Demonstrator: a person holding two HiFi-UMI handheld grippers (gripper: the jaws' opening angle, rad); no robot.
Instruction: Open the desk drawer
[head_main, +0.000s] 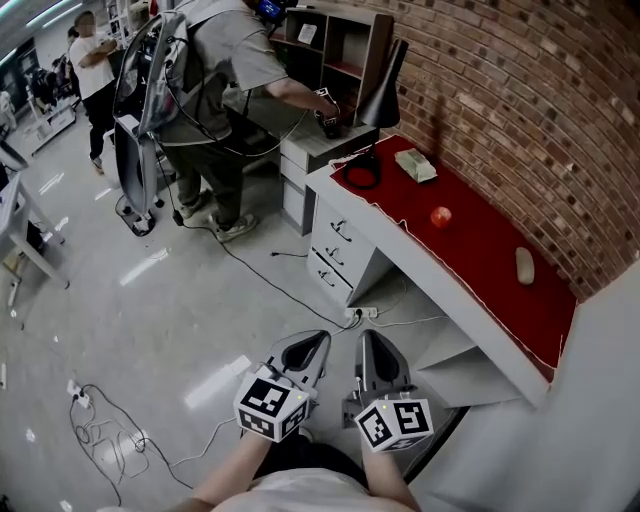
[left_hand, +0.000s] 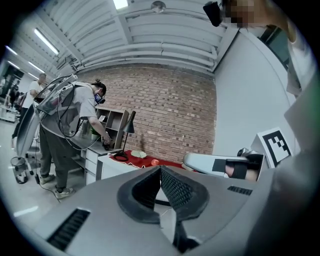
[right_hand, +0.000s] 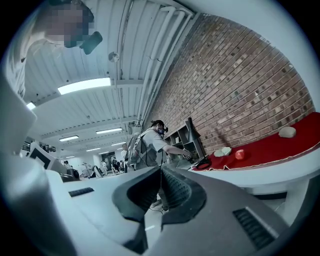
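I see both grippers low in the head view, side by side above the floor. My left gripper (head_main: 318, 342) has its fingers pressed together with nothing between them. My right gripper (head_main: 367, 338) is closed the same way and also empty. The desk (head_main: 480, 250) with the red top runs along the brick wall (head_main: 520, 90), ahead and to my right. Its drawers (head_main: 338, 236) sit shut under the far end, one above the other, well apart from both pairs of fingers and beyond their tips.
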